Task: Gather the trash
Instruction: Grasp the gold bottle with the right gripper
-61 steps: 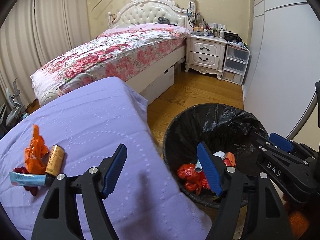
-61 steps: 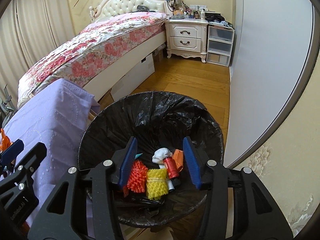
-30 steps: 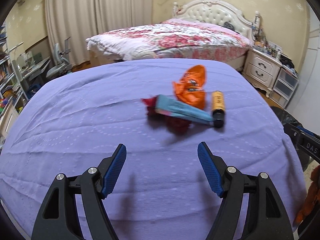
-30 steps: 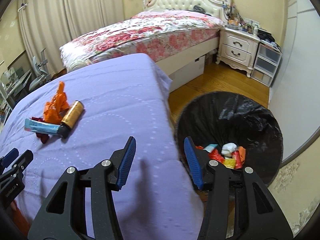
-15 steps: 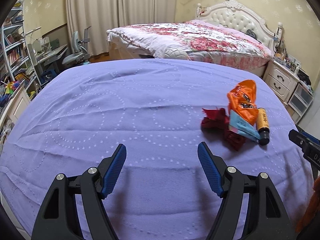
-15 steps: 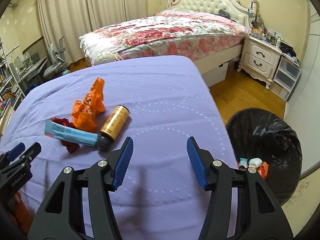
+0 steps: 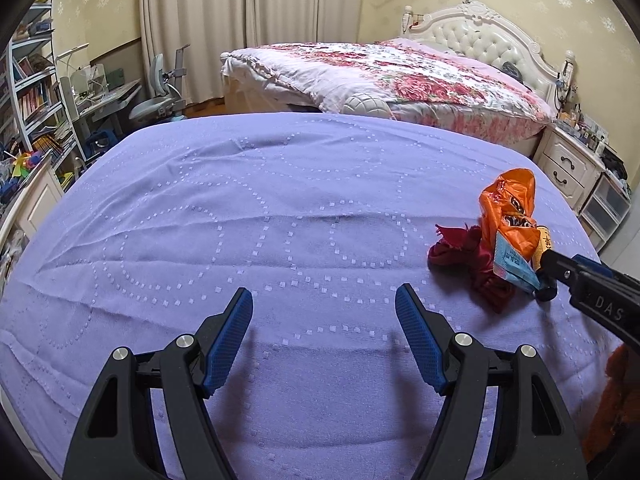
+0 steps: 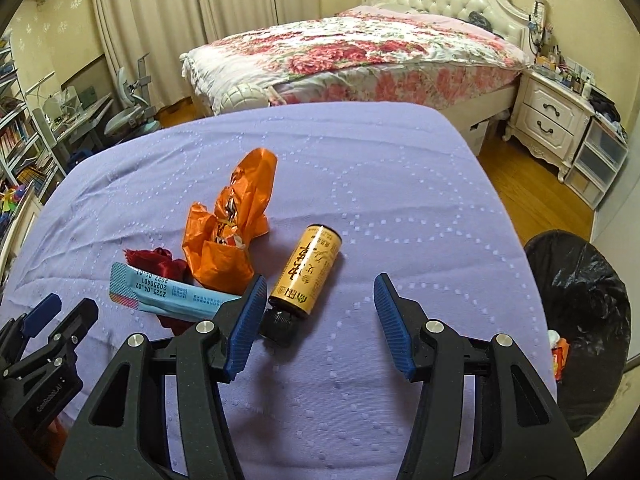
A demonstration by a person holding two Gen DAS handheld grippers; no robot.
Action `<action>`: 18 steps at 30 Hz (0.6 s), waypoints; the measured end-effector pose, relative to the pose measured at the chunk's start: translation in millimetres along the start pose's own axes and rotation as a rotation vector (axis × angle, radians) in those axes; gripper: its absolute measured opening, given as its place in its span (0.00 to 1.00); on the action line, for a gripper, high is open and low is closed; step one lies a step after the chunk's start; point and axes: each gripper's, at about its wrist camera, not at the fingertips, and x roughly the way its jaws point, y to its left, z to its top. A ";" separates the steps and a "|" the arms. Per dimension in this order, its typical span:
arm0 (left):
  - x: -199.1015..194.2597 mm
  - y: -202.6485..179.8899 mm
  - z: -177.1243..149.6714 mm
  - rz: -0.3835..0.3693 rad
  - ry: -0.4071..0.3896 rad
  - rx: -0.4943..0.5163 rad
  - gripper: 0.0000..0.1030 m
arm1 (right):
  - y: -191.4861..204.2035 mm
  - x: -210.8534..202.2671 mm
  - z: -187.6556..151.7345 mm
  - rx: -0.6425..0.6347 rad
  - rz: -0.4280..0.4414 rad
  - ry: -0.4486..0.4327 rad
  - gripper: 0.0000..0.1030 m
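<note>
Nearby, a lined bin (image 8: 580, 320) stands beside the purple cloth (image 8: 360, 168).

On purple cloth (image 8: 400, 184): one orange wrapper (image 8: 230, 224), one yellow bottle (image 8: 308, 276), one blue sachet (image 8: 172, 294), one red crumpled scrap (image 8: 154, 260). One black bin (image 8: 580, 280) beside. Two grippers: left gripper (image 7: 324, 320), right gripper (image 8: 318, 308).

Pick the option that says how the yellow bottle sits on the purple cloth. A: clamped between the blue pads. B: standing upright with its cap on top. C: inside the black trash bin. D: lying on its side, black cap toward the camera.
D: the yellow bottle lies flat on the purple cloth, its black cap nearest the camera, beside the orange wrapper.
</note>
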 end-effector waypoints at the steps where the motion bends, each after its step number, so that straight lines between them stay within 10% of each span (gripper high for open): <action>1: 0.2 -0.4 0.0 -0.001 0.001 0.001 0.70 | 1.2 0.5 -0.9 -0.003 0.002 0.002 0.44; 5: 0.7 -0.7 1.5 -0.002 0.000 0.002 0.70 | 3.6 2.7 -3.0 -0.012 0.009 0.018 0.24; 18: 4.3 -14.8 16.6 -0.039 -0.006 0.004 0.70 | -18.9 -4.7 -11.6 -0.007 -0.055 -0.004 0.24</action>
